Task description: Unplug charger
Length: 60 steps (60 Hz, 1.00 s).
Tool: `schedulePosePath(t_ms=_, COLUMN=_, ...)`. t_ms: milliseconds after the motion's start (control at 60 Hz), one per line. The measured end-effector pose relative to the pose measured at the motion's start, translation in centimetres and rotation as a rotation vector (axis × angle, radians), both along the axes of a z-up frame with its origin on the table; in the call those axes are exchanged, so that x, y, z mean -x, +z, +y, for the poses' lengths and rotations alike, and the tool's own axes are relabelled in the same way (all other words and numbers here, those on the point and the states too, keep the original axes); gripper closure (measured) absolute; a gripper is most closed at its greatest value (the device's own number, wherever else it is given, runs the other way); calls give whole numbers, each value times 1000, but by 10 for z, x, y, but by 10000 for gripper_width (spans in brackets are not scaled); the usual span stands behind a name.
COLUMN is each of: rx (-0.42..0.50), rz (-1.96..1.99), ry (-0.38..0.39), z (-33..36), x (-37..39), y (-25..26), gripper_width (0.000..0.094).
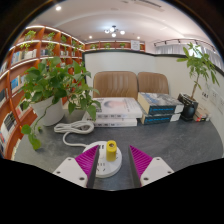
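Note:
A yellow charger plug (pixel 111 149) stands upright in a round white power socket (pixel 107 162) on the grey table (pixel 170 140). A white cable (pixel 73 128) runs from the socket back toward the plant pot. My gripper (pixel 113 160) is open. Its magenta pads (pixel 87 158) flank the socket, and the charger stands between the fingers with a gap at each side.
A leafy plant in a white pot (pixel 52 112) stands at the left beyond the cable. Two stacks of books (pixel 118 110) (pixel 158 106) lie behind the socket. A dark pot with a small tree (pixel 189 108) stands at the right. Bookshelves (pixel 22 60) and a sofa (pixel 130 82) are farther back.

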<state>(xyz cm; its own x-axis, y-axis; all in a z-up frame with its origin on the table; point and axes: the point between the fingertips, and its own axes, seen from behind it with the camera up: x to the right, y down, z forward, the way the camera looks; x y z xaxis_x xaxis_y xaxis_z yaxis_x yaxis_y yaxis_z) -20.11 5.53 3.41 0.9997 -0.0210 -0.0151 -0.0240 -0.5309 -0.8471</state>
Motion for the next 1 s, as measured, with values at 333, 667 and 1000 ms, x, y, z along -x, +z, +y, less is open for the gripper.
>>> schedulePosePath(t_ms=333, rx=-7, rz=-53, ry=-9, z=16, x=6, y=-12, gripper_width=897)
schedulePosePath(t_ms=667, rx=-318, rz=22, ry=-28, z=55, x=-70, y=228, gripper_width=900)
schedulePosePath(t_ms=1000, rx=-48, rz=-54, ry=-36, z=40, x=-178, y=98, gripper_width=901)
